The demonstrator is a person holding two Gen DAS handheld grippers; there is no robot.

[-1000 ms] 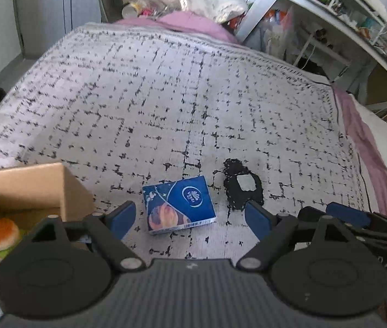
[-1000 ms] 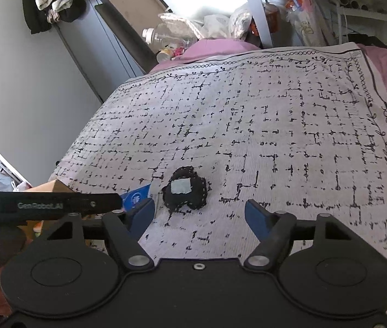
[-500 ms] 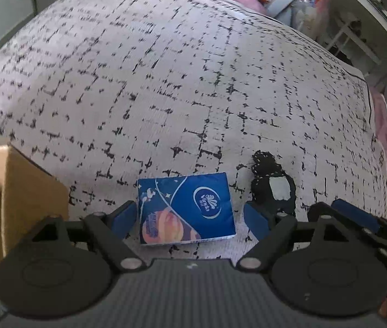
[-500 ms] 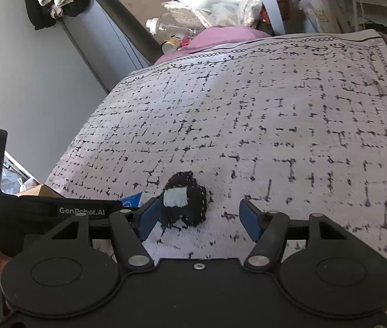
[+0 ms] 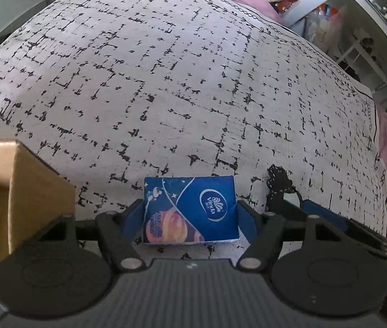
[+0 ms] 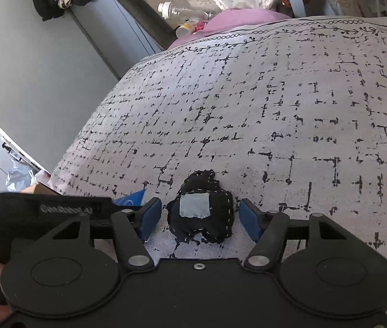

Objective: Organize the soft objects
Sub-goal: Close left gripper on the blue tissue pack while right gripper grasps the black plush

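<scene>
Claws [image 5: 190, 213] closed in, glossy tissue pack [image 5: 190, 210]

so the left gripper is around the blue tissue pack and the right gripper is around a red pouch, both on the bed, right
Not quite: the pouch between the right gripper fingers is black with a pale patch, not red, as the right wrist view shows. The left gripper is around the blue tissue pack, and both lie on the bed.

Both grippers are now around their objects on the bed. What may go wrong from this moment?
1. The left gripper seems shut on the soft tissue pack; it may crush or slip.
2. The right gripper is open, close beside the left one; they may collide when the black fabric piece is grasped.
</scene>
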